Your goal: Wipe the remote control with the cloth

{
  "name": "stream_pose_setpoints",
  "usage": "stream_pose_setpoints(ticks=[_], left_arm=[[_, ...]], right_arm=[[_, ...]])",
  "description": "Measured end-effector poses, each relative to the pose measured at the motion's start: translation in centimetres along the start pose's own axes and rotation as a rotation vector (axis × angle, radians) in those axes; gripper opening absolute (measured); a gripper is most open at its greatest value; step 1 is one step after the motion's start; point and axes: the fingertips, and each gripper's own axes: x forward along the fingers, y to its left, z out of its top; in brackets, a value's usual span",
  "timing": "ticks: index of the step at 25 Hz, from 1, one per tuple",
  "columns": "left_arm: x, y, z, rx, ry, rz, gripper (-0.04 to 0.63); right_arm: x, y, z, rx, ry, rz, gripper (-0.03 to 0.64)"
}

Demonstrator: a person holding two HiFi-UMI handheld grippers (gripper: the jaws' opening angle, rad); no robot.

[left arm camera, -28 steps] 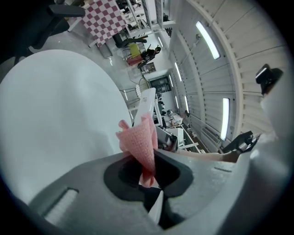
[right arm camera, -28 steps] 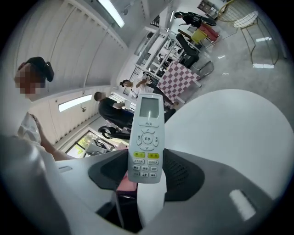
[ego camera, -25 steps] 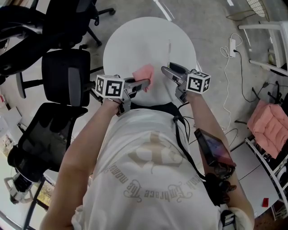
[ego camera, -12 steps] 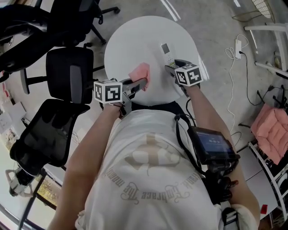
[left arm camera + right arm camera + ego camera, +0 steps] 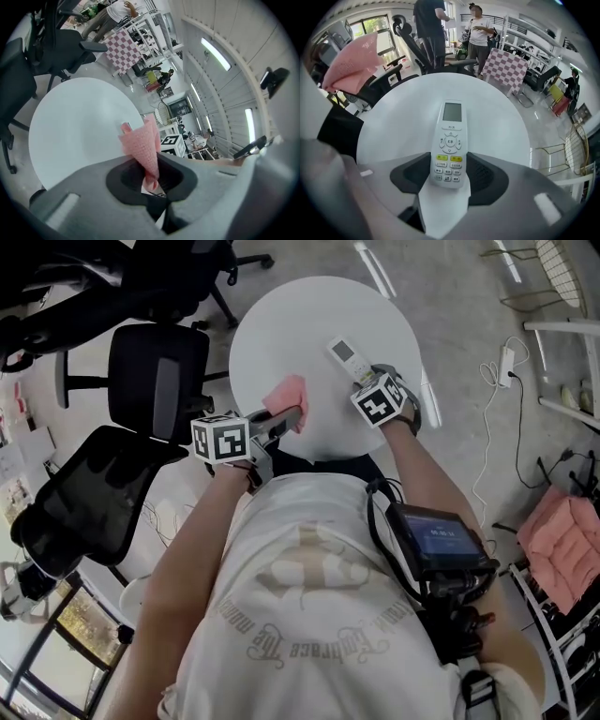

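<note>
Desk: a round white desk (image 5: pixel 300 315) fills the middle of the head view, with the person standing at its near edge.
Remote control: the white remote control (image 5: pixel 344 352) shows over the right part of the desk, screen end pointing away from the person. Whether it rests on the surface or sits just above it cannot be told.
Right gripper: the right gripper (image 5: pixel 366 379) points steeply down. In its own view its jaws stand wide, clamped on the lower, button end of the remote (one dark pad against each long side).
Cloth: the pink cloth (image 5: pixel 286 395) is bunched into a loose cone and sticks up out of the left gripper's jaws, over the near part of the desk.
Left gripper: the left gripper (image 5: pixel 291 416) has its jaws pinched together on the lower tip of the cloth, as the left gripper view shows plainly.
Cloth and remote: apart, with bare desk between them; the cloth is to the left of the remote.
Surroundings: a black office chair (image 5: pixel 155 376) stands just left of the desk.
</note>
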Motion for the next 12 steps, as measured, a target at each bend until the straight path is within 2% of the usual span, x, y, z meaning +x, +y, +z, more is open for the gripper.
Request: stream_pose_setpoints(ticks=[5, 9, 12], left_arm=[[-1.7, -0.3, -0.3, 0.001, -0.038, -0.003, 0.040], [-2.1, 0.1, 0.2, 0.016, -0.031, -0.010, 0.040], [-2.3, 0.2, 0.7, 0.045, -0.014, -0.020, 0.040]], right_arm=[[0.0, 0.4, 0.8, -0.041, -0.026, -0.034, 0.255], [-0.8, 0.0, 1.4, 0.011, -0.061, -0.045, 0.245], [-2.3, -0.2, 2.0, 0.070, -0.109, -0.079, 0.199]])
